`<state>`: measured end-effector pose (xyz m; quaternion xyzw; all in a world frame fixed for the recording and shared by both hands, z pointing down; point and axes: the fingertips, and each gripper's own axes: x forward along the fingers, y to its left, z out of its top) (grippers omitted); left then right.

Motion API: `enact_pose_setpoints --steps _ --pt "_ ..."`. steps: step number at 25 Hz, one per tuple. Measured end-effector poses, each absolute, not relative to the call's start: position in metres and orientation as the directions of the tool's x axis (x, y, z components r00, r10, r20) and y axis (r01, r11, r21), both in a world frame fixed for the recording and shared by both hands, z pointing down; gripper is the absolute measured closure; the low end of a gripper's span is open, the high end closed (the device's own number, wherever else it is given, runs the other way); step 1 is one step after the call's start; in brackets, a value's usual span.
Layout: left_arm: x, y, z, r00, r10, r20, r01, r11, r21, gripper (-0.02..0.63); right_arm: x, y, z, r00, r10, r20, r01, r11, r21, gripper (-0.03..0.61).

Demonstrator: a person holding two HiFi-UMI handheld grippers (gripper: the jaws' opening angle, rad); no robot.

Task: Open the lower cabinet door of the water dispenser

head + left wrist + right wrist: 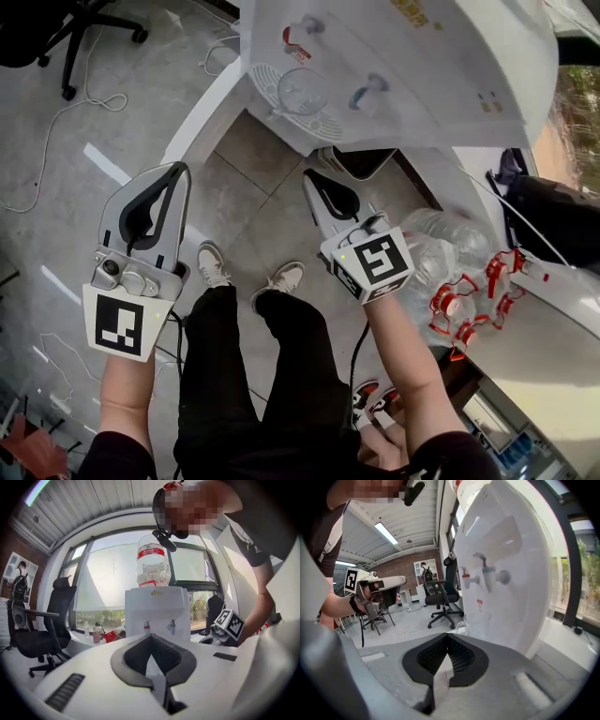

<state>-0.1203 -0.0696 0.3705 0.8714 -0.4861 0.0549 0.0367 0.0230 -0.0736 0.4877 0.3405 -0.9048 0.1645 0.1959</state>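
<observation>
The tall white plastic water dispenser (403,66) is seen from above in the head view, standing on the grey tiled floor (248,159) just ahead of the person's feet. On its front a red tap (298,37) and a blue tap (370,91) are set side by side over a round white drip tray (281,108). In the left gripper view a clear plastic water bottle with a red label (153,562) is seen upside down on its top.

The lower cabinet door belongs under that tray; from above only a dark edge (361,165) is made out there, and in both gripper views that part is covered by the gripper bodies (so whether the door is open or closed cannot be told).

The left claw (179,170) is held in front of the dispenser, well apart from it, with its black-padded tips together and nothing between them. The right claw (309,177) is held nearer, just beside the dispenser's base, its tips likewise pressed together on nothing. Neither claw is seen touching the dispenser.

Clear plastic bottles with red caps (459,300) are seen to the right of the right forearm. A black office chair (75,28) is seen at the far left on the floor.
</observation>
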Motion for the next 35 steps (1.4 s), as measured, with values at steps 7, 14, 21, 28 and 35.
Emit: enact_pose_setpoints --steps 7,14,21,28,35 --pt "-0.111 -0.060 0.318 0.537 -0.829 0.159 -0.841 -0.541 0.019 0.607 0.033 -0.061 0.430 -0.660 -0.586 0.470 -0.721 0.670 -0.176 0.574" --pt "-0.098 -0.056 0.261 0.552 -0.818 0.161 -0.833 -0.552 0.049 0.607 0.035 -0.048 0.364 -0.641 -0.605 0.472 -0.740 0.651 -0.171 0.574" --pt "-0.080 -0.053 0.207 0.577 -0.798 0.176 -0.815 -0.576 0.062 0.607 0.048 -0.044 0.303 -0.629 -0.628 0.458 -0.761 0.618 -0.198 0.574" --pt "-0.060 -0.059 0.153 0.570 -0.809 0.147 -0.821 -0.569 0.050 0.607 0.073 -0.048 0.245 -0.606 -0.667 0.434 -0.785 0.588 -0.194 0.574" --pt "-0.049 -0.061 0.091 0.573 -0.811 0.114 -0.818 -0.575 0.024 0.607 0.091 -0.045 0.181 -0.577 -0.709 0.406 -0.805 0.578 -0.134 0.574"
